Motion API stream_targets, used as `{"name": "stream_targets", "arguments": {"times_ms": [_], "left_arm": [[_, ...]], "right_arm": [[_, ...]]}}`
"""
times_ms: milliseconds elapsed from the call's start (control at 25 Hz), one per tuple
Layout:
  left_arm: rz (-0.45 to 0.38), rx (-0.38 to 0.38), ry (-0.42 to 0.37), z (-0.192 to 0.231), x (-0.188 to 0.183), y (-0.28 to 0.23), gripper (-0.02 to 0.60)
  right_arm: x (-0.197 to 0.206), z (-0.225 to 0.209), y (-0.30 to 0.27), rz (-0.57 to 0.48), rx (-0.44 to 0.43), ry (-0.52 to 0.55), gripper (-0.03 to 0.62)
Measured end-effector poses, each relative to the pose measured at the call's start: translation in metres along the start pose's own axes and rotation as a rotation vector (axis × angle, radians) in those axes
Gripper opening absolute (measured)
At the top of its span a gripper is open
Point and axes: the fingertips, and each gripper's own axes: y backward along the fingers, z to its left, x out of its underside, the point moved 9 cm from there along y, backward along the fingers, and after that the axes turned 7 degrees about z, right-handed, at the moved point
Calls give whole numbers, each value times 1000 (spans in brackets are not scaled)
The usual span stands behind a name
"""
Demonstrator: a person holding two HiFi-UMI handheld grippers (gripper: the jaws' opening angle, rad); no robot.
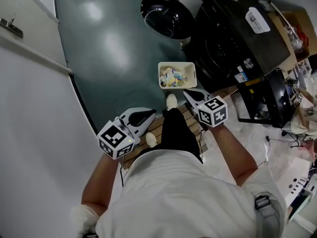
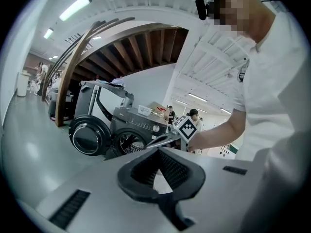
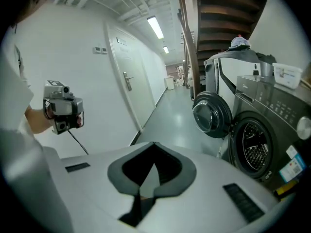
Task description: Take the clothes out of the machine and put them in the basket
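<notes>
The clothes [image 1: 176,76] lie in a mixed heap inside the white basket [image 1: 177,63]. It sits on the floor [image 1: 109,48] at 12 o'clock from us in the head view, just beyond our shoes [image 1: 171,101], long axis running 9-to-3. The washing machine [image 1: 233,38] stands at 1–2 o'clock, just beside the basket, w/ its round door [image 1: 166,16] swung wide toward 11. In both gripper views the drum [image 3: 255,149] shows bare perforated metal and no fabric that we can see, tho its bottom is partly hidden.

Both tools hang in front of our chest, apart from basket & machine. The right hand-held gripper [image 1: 190,94] is clenched w/ nothing between its jaws. The left hand-held gripper [image 1: 148,115] is likewise closed & empty. Right is the nearer one: the basket sits just past its tips at approx 11 o'clock, and the drum opening is off at 2–3. We reckon unloading is prob. done, or one last check of the drum remains. If so, the right hand has the shorter reach.
</notes>
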Motion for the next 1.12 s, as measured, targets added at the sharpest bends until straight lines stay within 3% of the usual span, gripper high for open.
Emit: {"name": "stream_targets", "arguments": {"times_ms": [240,440,1120], "left_arm": [[-14,-43,-3,-21,3,23,-3],[-29,-95,27,-29,11,41,-3],[-45,-120,16,-55,10,71,-3]], "right_arm": [[-4,39,34,-63,-72,1,3],[-2,60,58,-75,-58,28,5],[-7,111,89,-165,-104,87,5]]}}
